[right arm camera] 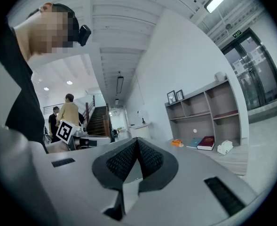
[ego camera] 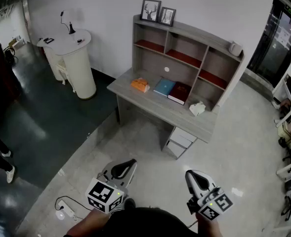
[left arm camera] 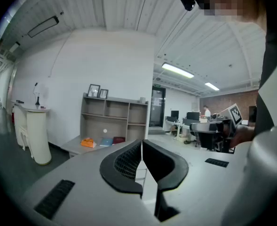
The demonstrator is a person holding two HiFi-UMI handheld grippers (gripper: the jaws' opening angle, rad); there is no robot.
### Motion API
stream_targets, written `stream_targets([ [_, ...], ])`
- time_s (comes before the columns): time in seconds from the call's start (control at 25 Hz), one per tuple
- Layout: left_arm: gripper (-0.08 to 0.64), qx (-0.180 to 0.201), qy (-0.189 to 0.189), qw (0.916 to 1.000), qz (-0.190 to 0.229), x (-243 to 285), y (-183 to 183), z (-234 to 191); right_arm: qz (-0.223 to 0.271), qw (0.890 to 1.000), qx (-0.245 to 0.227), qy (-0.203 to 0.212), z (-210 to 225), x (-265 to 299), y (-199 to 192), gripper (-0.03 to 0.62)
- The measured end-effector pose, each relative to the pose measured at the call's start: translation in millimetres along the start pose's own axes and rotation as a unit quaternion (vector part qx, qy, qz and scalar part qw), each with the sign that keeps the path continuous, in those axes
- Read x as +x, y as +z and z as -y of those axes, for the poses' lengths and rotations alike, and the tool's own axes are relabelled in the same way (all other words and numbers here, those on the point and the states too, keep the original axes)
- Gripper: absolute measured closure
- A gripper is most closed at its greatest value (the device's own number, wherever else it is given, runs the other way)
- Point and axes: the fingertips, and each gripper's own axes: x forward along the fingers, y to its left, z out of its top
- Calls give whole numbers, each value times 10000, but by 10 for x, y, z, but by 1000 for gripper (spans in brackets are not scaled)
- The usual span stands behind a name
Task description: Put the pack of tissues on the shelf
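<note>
Desk top (ego camera: 152,105): tissue pack (ego camera: 197,108) lies well ahead of left tongs (ego camera: 124,169), right tongs (ego camera: 196,180) (both pressed together, empty).

Grey desk (ego camera: 152,103) with red-brown shelf boards; on it an orange pack (ego camera: 140,85), 2 books – blue book (ego camera: 164,87), dark red book (ego camera: 180,92) – and a white tissue pack (ego camera: 197,108). Left gripper (ego camera: 123,170) and right gripper (ego camera: 197,180): pale grey, black pads (black-and-white square markers on their cubes)
</note>
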Motion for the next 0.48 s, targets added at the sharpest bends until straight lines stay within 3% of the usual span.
stream_targets([
  [0.48, 537, 0, -88, 9999, 118, -40, 11, -303, 31, 10000, 29, -13, -87, 309, -23, 575],
])
